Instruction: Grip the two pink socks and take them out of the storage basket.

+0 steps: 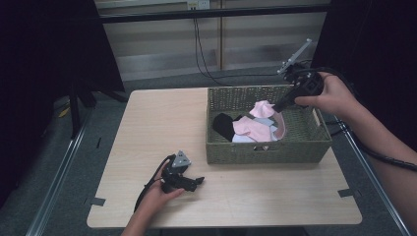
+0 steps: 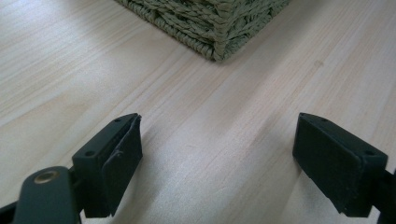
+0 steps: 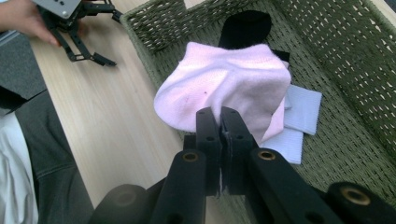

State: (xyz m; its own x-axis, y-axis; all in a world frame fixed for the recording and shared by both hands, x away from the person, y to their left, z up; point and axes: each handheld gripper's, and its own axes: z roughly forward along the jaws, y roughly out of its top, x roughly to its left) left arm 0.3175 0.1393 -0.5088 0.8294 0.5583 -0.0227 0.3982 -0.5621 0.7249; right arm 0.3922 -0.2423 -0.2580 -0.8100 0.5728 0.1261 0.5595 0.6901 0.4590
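Note:
My right gripper (image 3: 220,112) is shut on a pale pink sock (image 3: 224,81), which hangs from its jaws above the green woven basket (image 3: 355,60). In the high view that right gripper (image 1: 276,109) reaches over the basket's (image 1: 268,150) right rear with the pink sock (image 1: 262,109) lifted. More pink cloth (image 1: 250,128), a black sock (image 1: 223,124) and a light blue sock (image 1: 246,139) lie inside. My left gripper (image 1: 195,181) rests on the table near the front, open, with bare wood between its jaws (image 2: 217,163).
The basket's corner (image 2: 219,42) stands just ahead of the left gripper. The wooden table (image 1: 147,128) has free room at its left half. Cables (image 1: 201,44) hang behind the table. A light blue sock (image 3: 299,121) lies on the basket floor.

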